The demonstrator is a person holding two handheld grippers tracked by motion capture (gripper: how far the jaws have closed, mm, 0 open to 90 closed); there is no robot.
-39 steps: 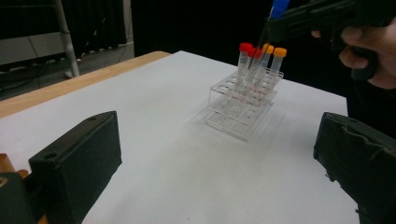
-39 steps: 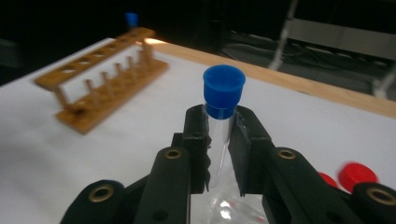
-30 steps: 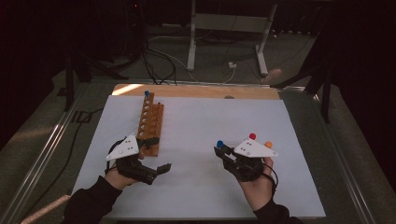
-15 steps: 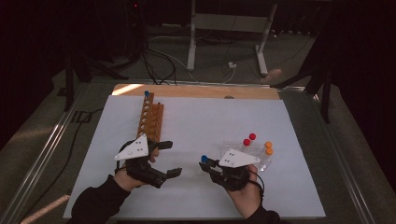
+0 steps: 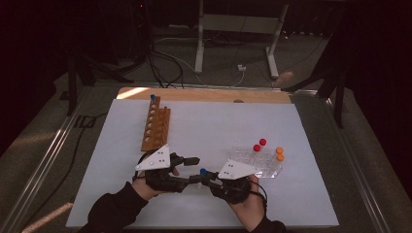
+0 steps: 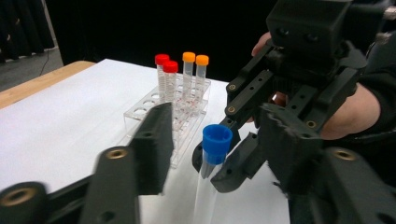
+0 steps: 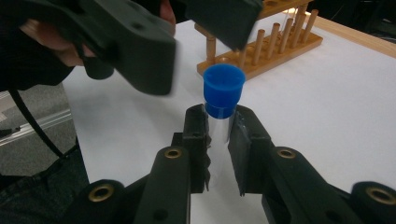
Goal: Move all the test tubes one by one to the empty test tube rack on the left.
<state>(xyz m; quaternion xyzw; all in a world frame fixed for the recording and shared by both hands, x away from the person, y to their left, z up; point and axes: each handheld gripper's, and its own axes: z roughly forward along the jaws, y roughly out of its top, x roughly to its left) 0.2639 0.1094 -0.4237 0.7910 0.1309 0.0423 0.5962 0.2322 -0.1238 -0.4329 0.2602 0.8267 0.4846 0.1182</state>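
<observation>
Blue-capped clear tube (image 7: 220,100) stands upright at the centre of the right gripper view, pinched just below its cap by the right gripper (image 7: 218,140). In the high view it sits at lower centre, between both hands. The left gripper (image 6: 219,140) faces it; its jaws have just been closing, stand either side of the cap and are not yet pressing. Clear rack (image 6: 154,109) with red- and orange-capped tubes stands behind; wooden rack (image 5: 156,127) lies upper left.
</observation>
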